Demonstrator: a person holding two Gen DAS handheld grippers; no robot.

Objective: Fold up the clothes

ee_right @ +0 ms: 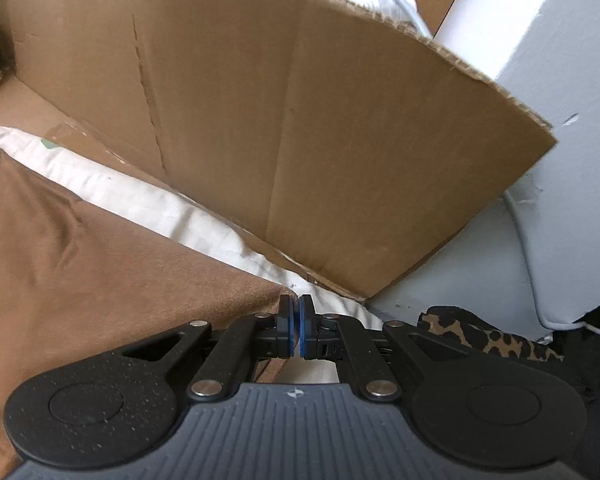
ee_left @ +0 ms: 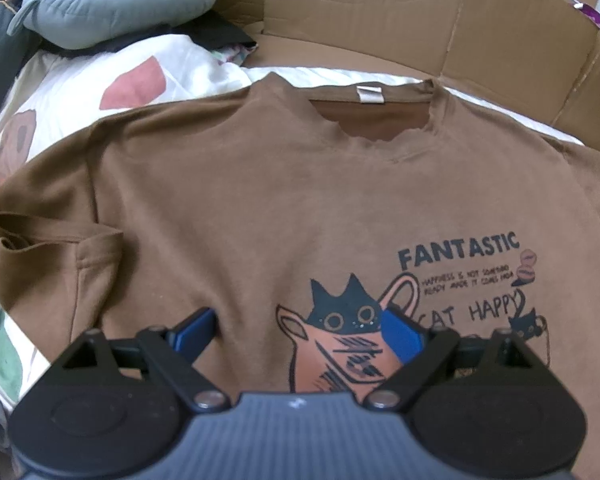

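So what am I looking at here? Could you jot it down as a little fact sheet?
garment: brown T-shirt, spread flat, cat print facing up
surface: white patterned bedding
behind: cardboard sheet standing along the bed
left gripper: open above the print, holding nothing
right gripper: shut at the shirt's edge; whether it pinches cloth is unclear
folding: not yet begun

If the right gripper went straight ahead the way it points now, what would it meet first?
Probably the white bedding just past the brown T-shirt's corner, then the cardboard wall behind it. The right gripper is shut at that corner; depth is hard to judge.
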